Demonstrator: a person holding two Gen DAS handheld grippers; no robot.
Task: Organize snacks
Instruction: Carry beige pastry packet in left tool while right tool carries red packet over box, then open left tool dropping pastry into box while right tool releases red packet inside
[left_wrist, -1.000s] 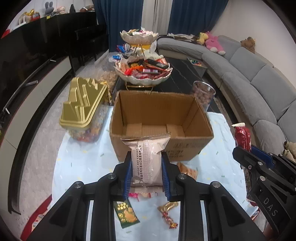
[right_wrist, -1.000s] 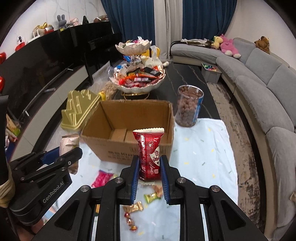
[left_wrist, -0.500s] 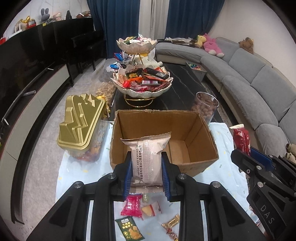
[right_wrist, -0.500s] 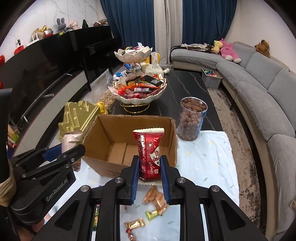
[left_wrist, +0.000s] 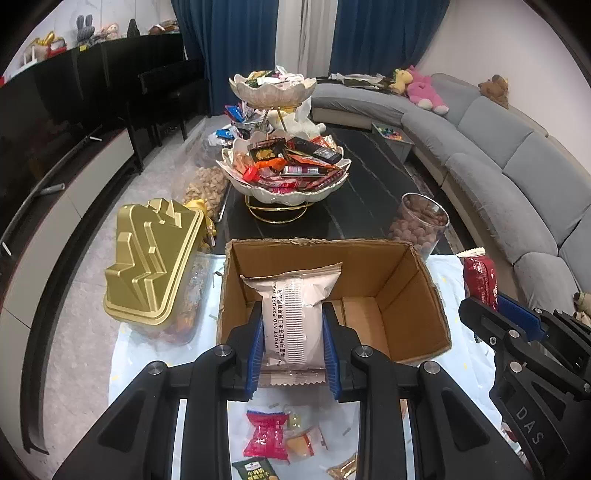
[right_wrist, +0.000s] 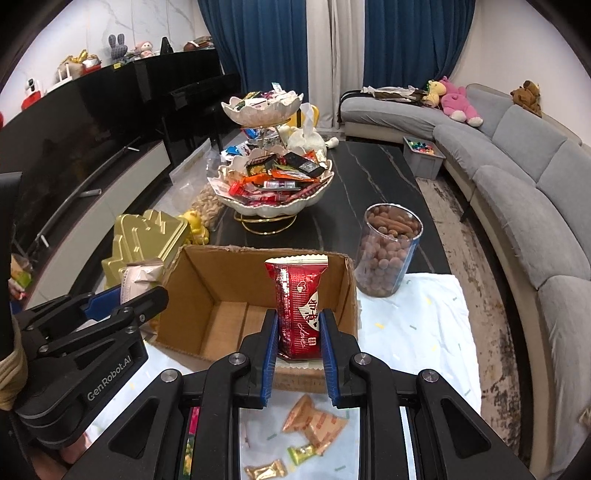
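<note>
Here the open cardboard box lies just ahead and below: left gripper clamps an upright pale packet, right gripper a red one.

Matt corrugated cardboard box, glossy red foil packet, shiny gold plastic lid

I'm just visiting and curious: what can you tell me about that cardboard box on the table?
The cardboard box is plain brown corrugated card, open at the top with a ragged, torn rim and no flaps standing. Its floor shows folded bottom flaps and looks empty. Some dark print runs along its near outer wall. It sits upright on the pale speckled cloth, with a gold-lidded container close on one side and a clear jar of brown balls at a far corner. Two held snack packets hover above its near side without touching it.
</note>
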